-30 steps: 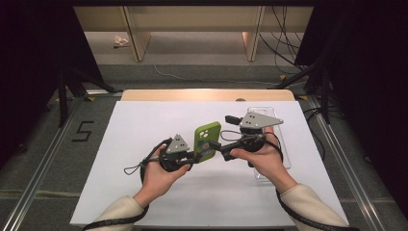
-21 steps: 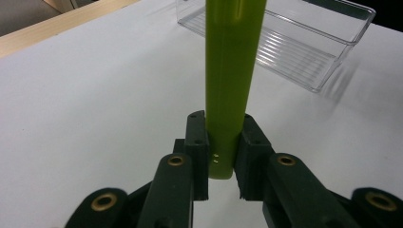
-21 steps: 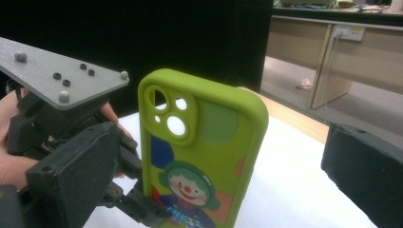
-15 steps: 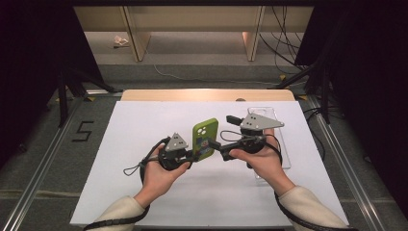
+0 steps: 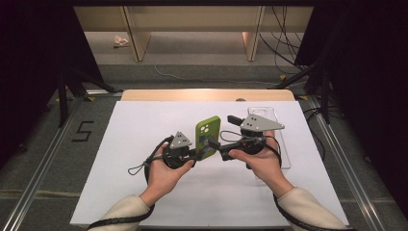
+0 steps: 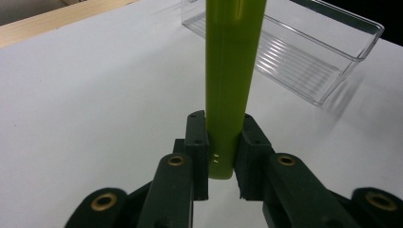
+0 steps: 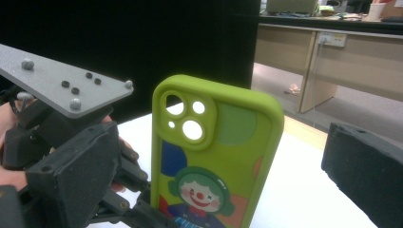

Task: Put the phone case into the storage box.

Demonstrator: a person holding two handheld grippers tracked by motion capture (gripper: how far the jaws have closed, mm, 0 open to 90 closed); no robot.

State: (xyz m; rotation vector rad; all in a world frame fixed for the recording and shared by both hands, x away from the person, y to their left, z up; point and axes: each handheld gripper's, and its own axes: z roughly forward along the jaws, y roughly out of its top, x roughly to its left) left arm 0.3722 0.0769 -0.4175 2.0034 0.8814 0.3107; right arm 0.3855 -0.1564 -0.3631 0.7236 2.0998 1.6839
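A green phone case [image 5: 208, 137] with a clown picture on it stands upright above the white table [image 5: 144, 125]. My left gripper [image 5: 198, 153] is shut on its lower end. In the left gripper view the case [image 6: 230, 71] rises edge-on between the two pads of the left gripper [image 6: 222, 156], which press on both of its faces. My right gripper [image 5: 222, 144] comes in from the right at the same height. In the right gripper view the case [image 7: 214, 156] stands between the wide-open jaws of the right gripper [image 7: 218, 175], and neither pad [image 7: 366, 166] touches it.
A clear plastic tray [image 5: 284, 139] lies on the table under and beyond the right hand, and it is also in the left gripper view [image 6: 294, 47]. The table's wooden far edge [image 5: 207, 95] borders a floor with cables. The left gripper's grey plate [image 7: 66, 85] sits close to the case.
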